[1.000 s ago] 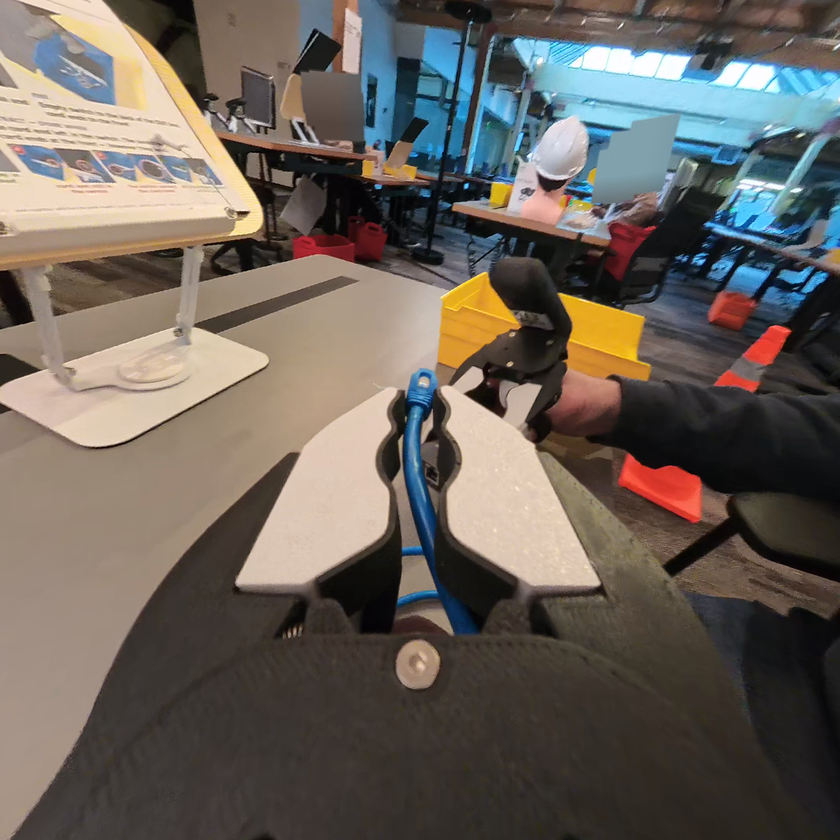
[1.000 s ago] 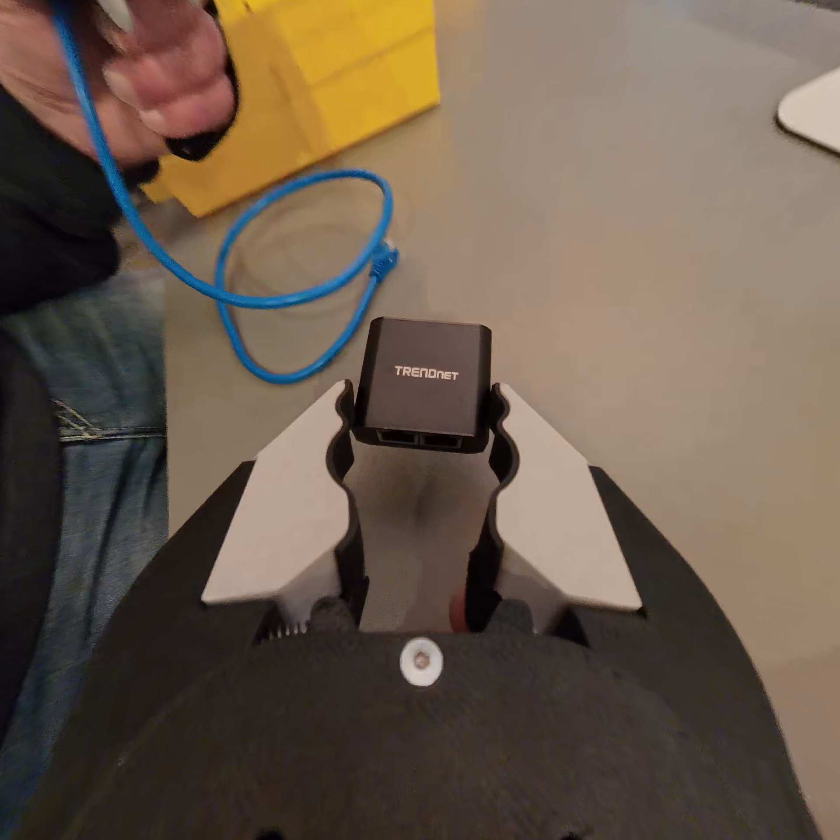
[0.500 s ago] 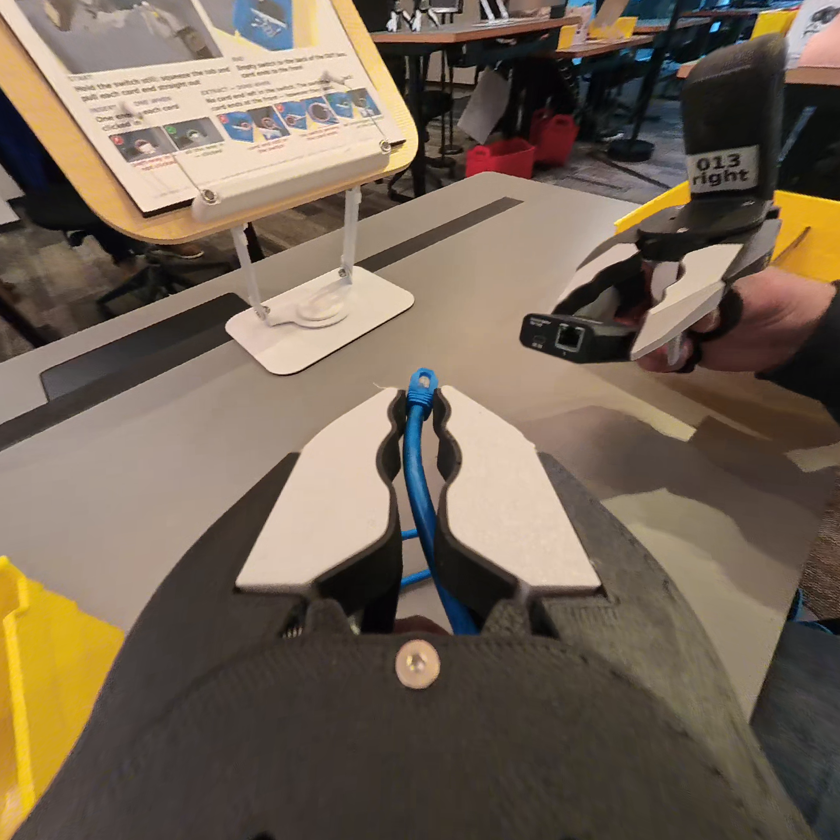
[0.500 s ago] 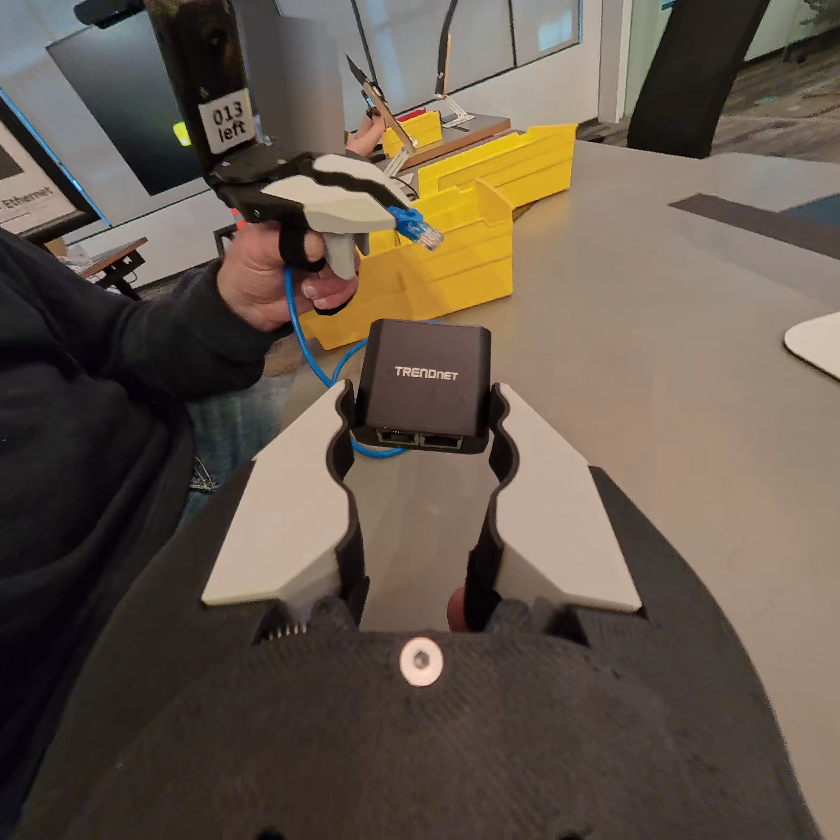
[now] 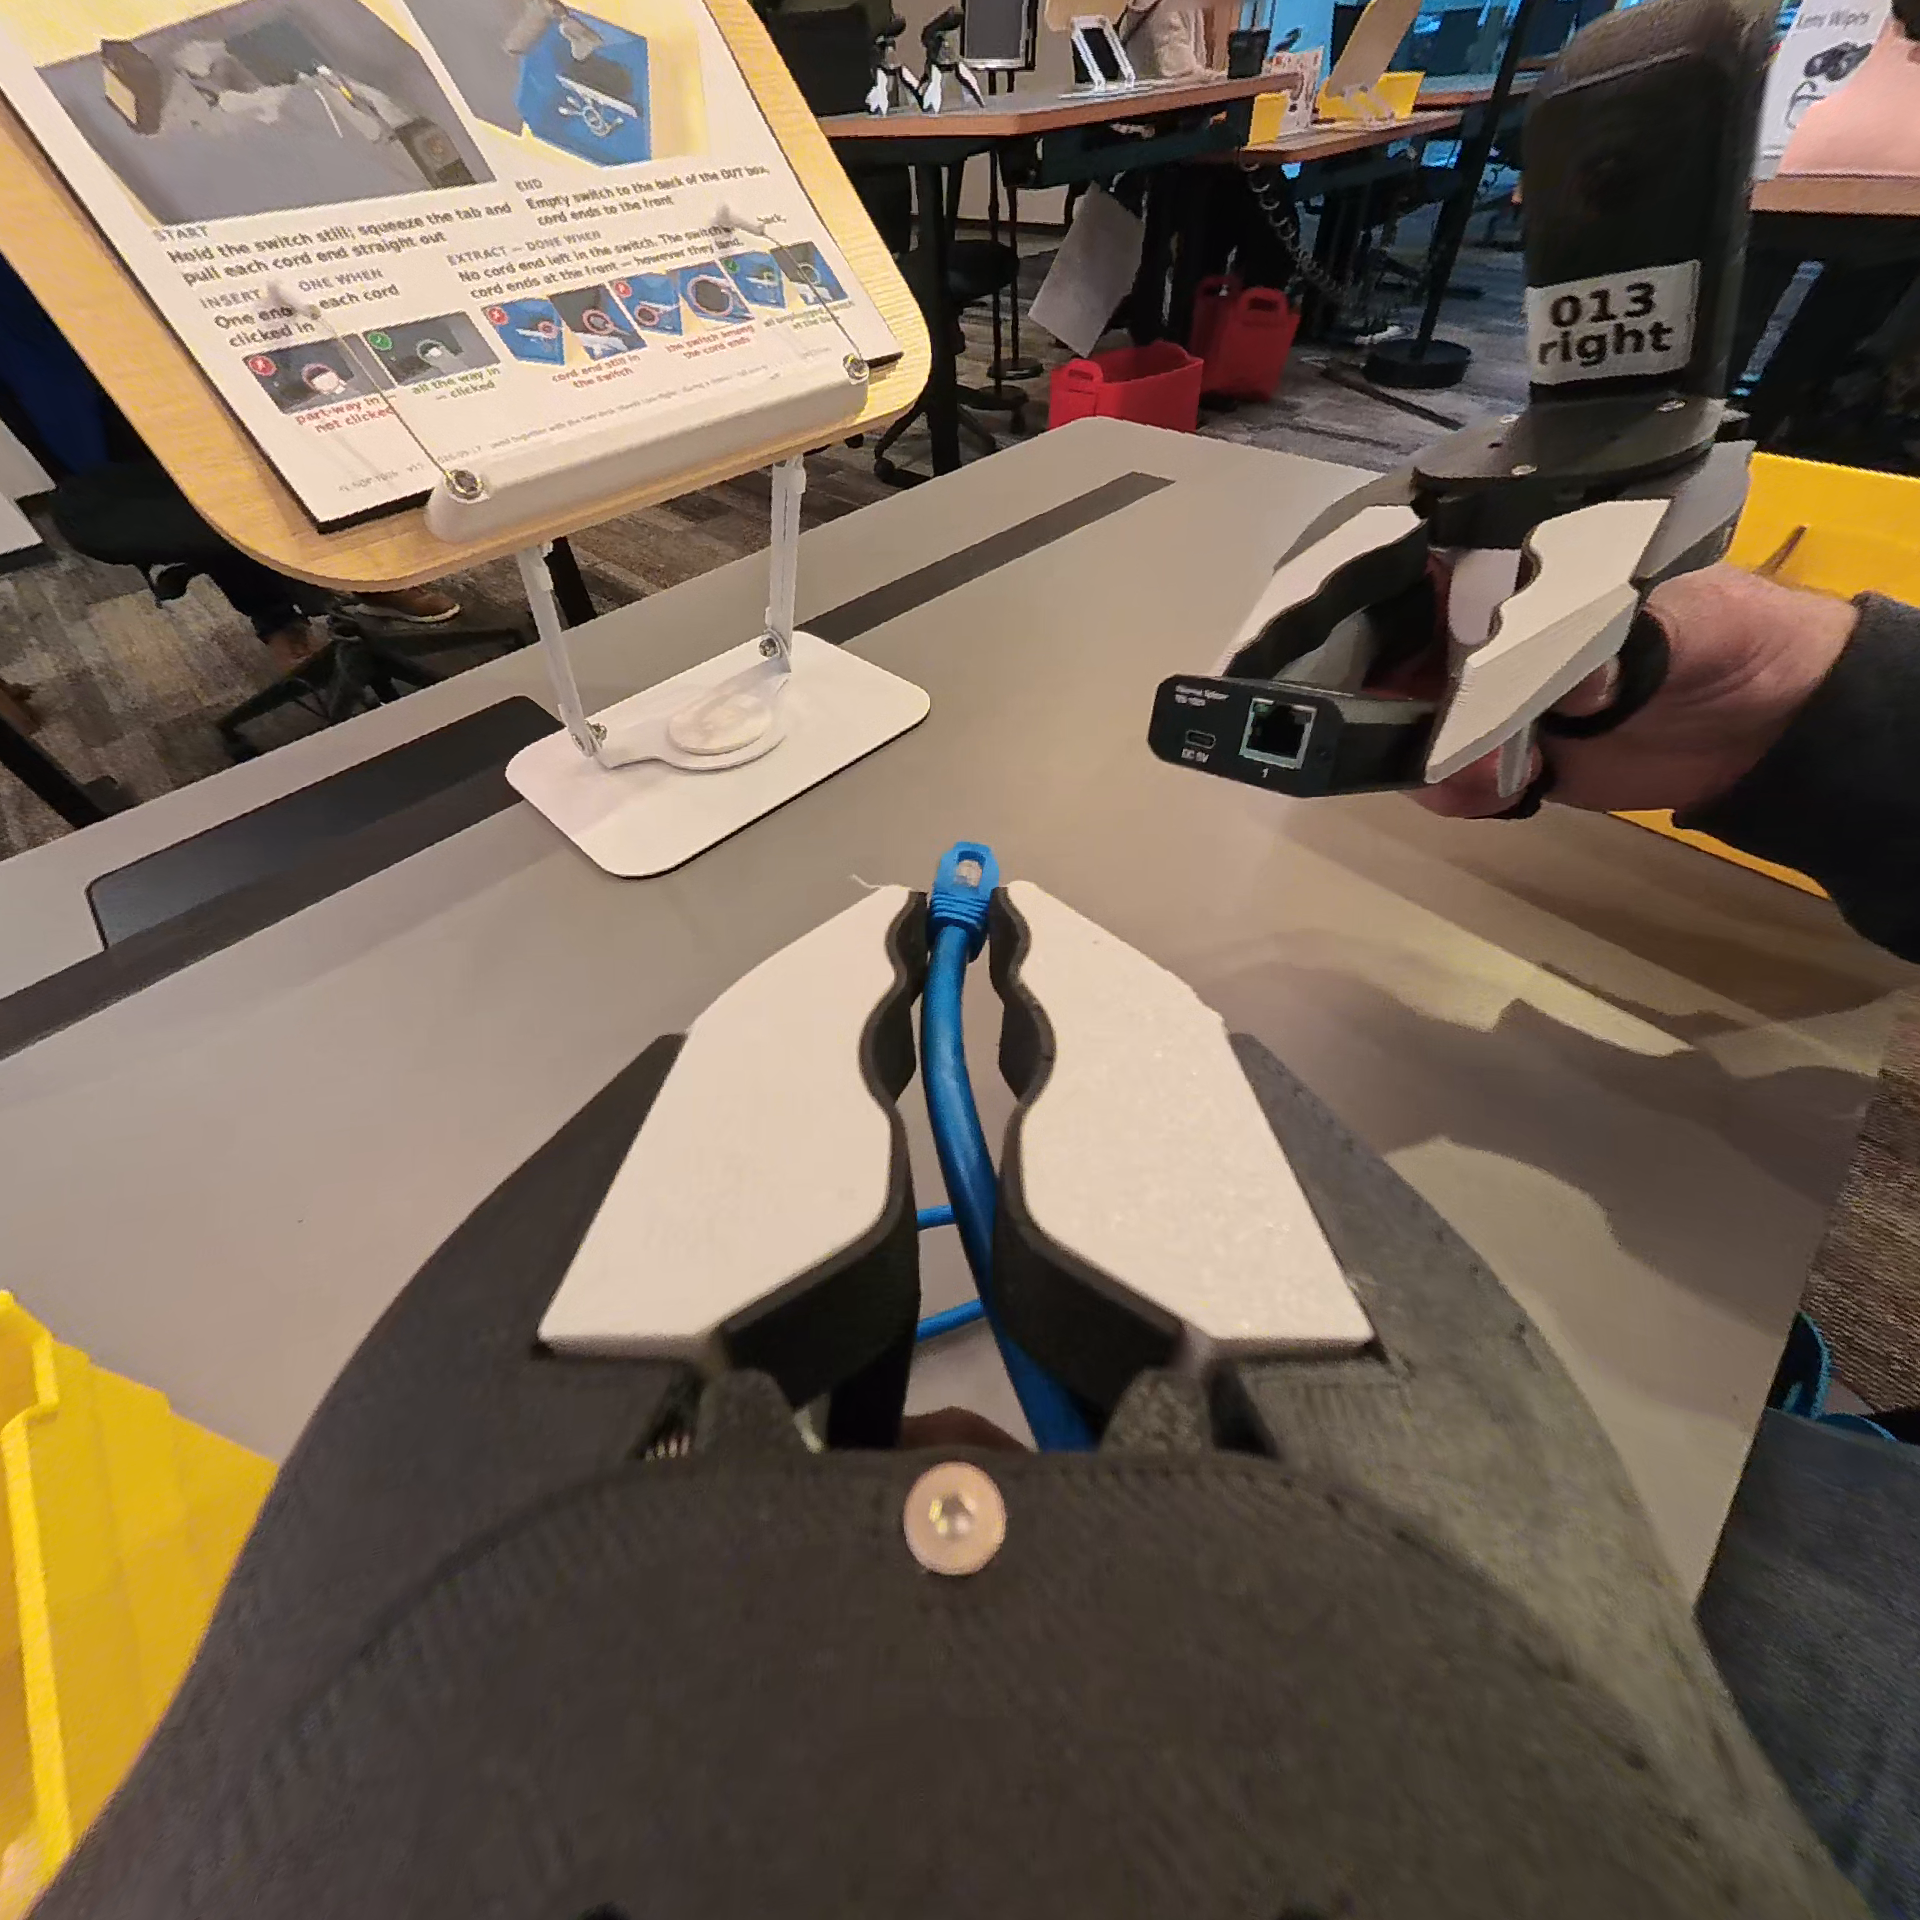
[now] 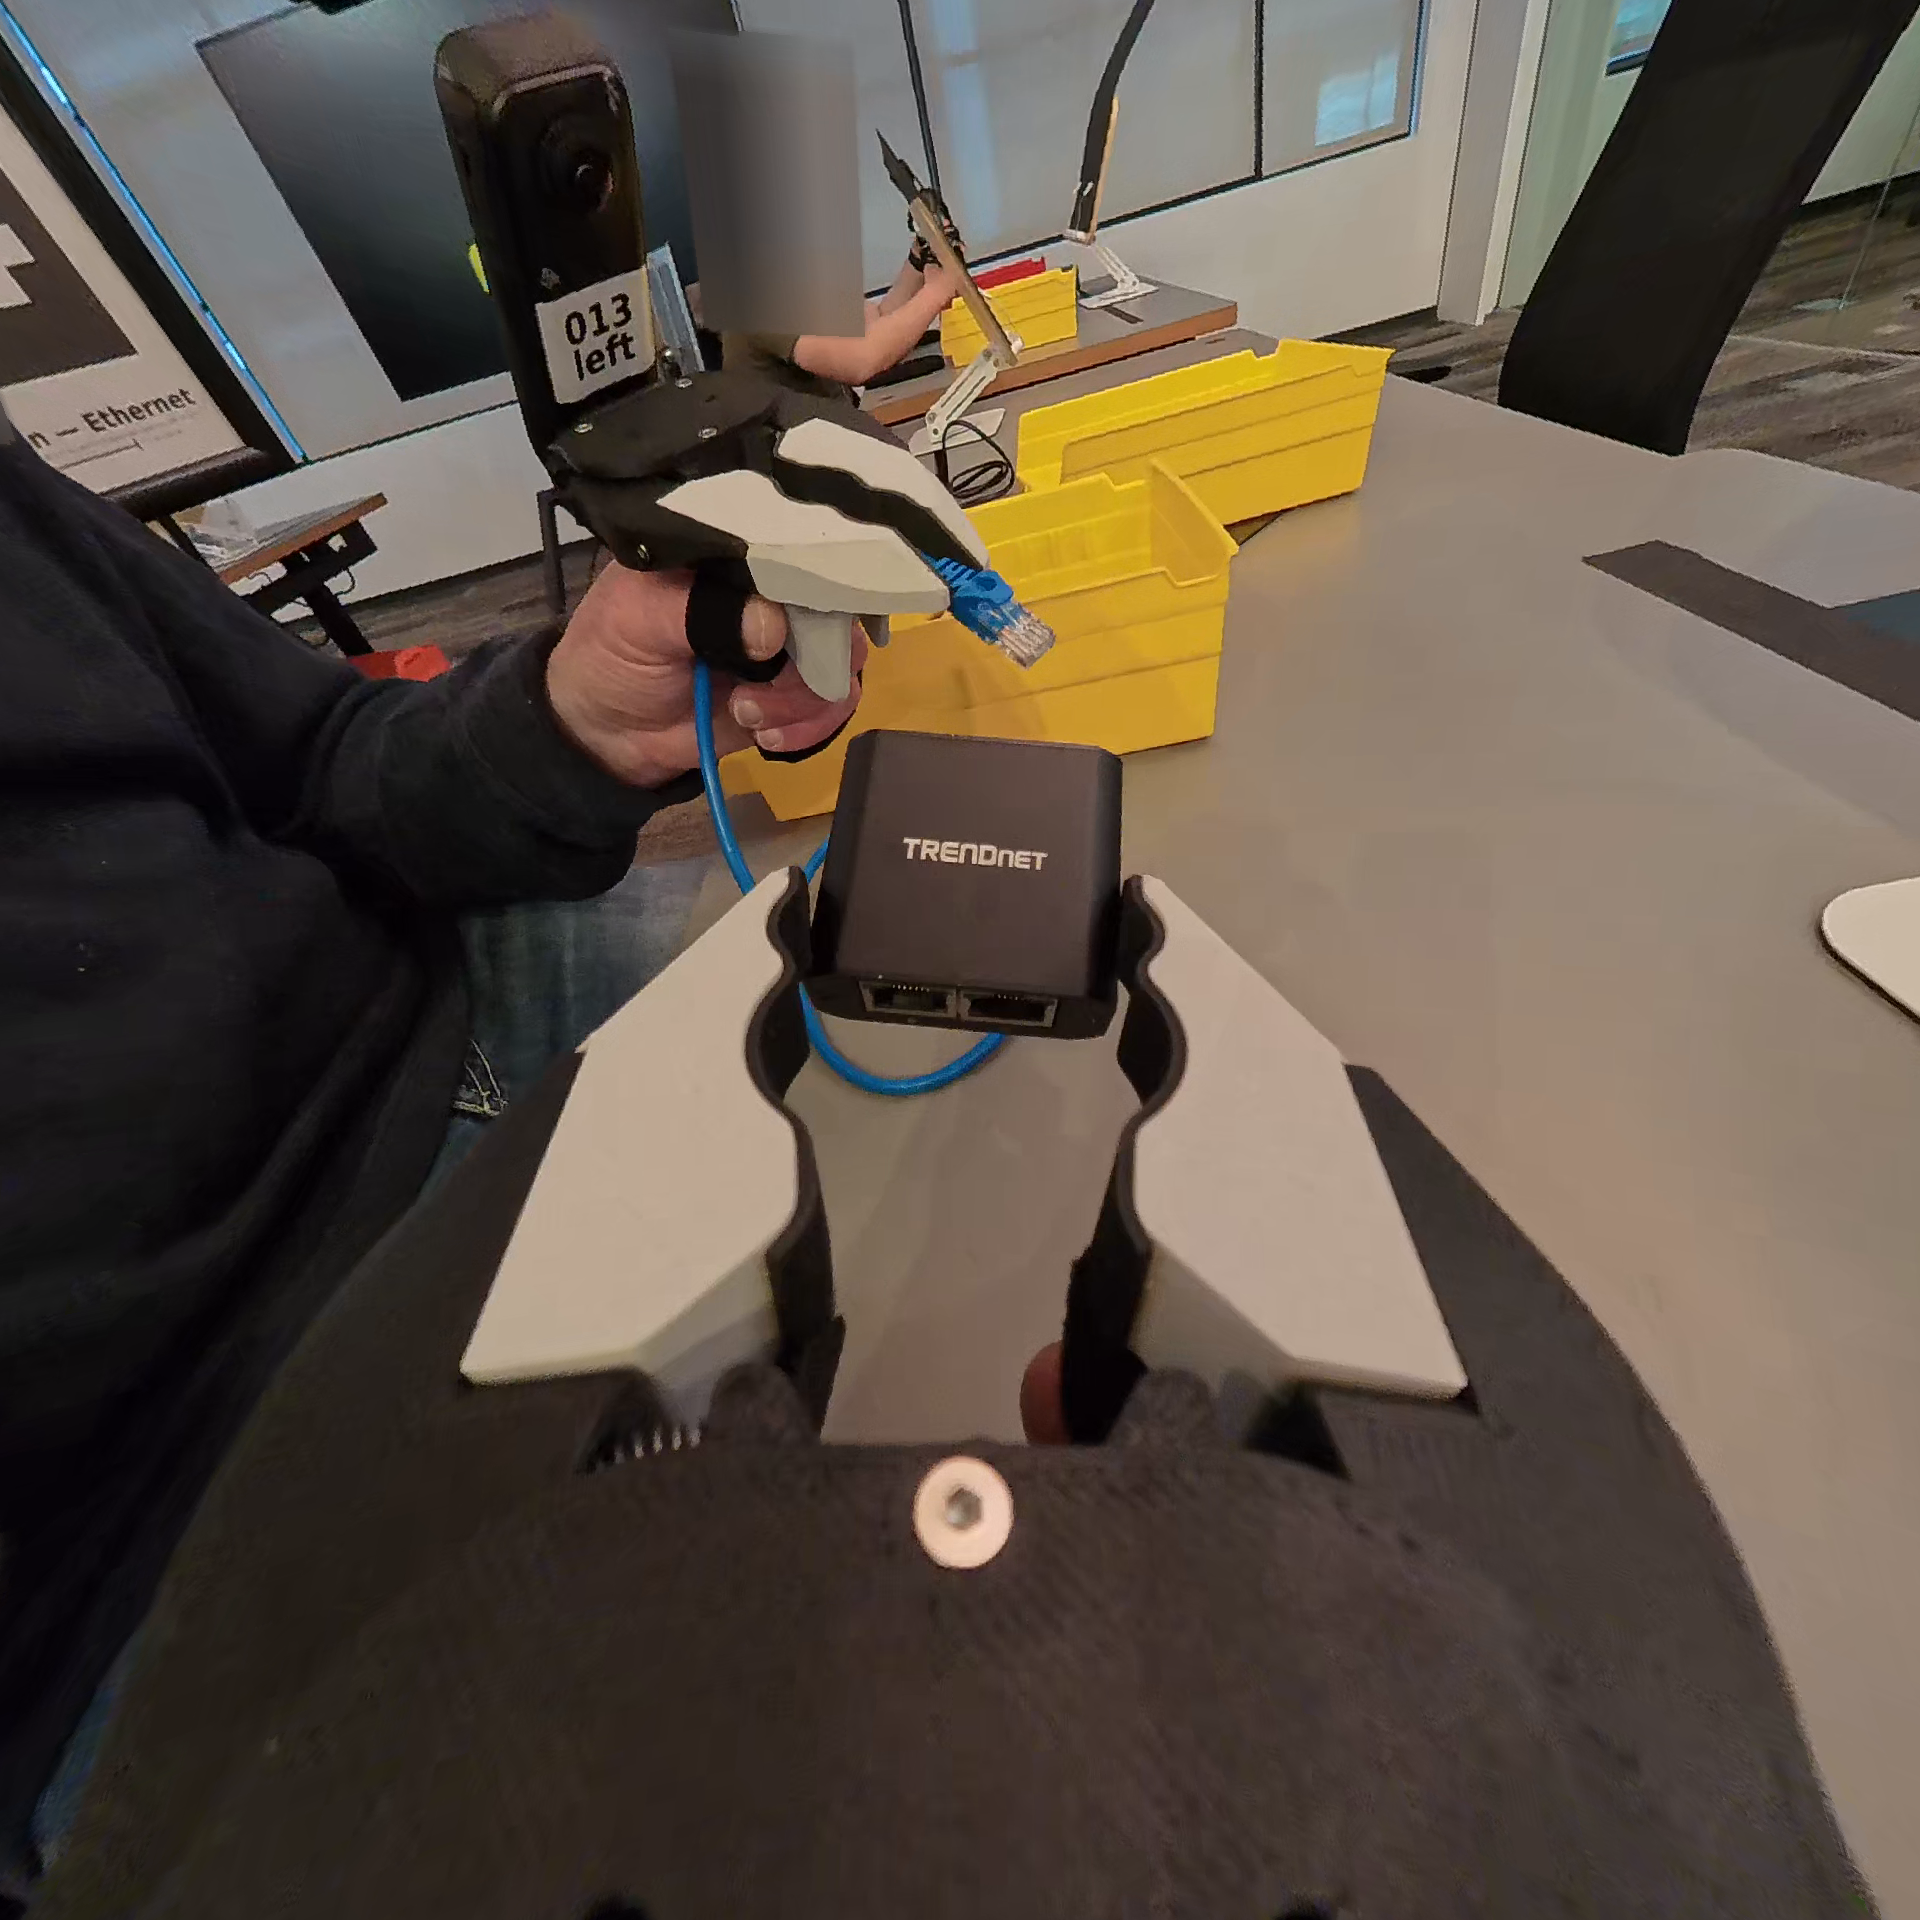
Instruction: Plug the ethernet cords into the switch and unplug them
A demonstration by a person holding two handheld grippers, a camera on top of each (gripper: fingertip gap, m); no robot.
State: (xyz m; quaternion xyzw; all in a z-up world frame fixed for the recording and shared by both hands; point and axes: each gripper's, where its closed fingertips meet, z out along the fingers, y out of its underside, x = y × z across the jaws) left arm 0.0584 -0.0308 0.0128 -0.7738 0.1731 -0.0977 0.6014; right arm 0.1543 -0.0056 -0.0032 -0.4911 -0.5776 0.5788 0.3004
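Observation:
My left gripper [image 5: 961, 904] is shut on a blue ethernet cord [image 5: 961, 1091]; its plug [image 5: 966, 868] sticks out past the fingertips. My right gripper [image 6: 966, 914] is shut on a small black switch [image 6: 971, 862] and holds it above the grey table [image 6: 1507, 831]. Two ports on the switch face the right wrist camera. In the left wrist view the switch [image 5: 1278, 727] is up and to the right of the plug, one port facing it, a gap between them. The left gripper [image 6: 935, 577] and plug [image 6: 1003, 618] also show in the right wrist view, with the cord looping below the switch.
An instruction board on a white stand [image 5: 717, 748] stands at the table's far side. Yellow bins [image 6: 1091, 623] sit on the table behind the left gripper; another yellow bin [image 5: 62, 1538] is at lower left. A person sits at a desk behind. Spacing between my two grippers at the tips: around 11 cm.
Both grippers have come up off the table and turned to face each other. The switch and the plug now sit closer together than half a second ago. Both grips are unchanged.

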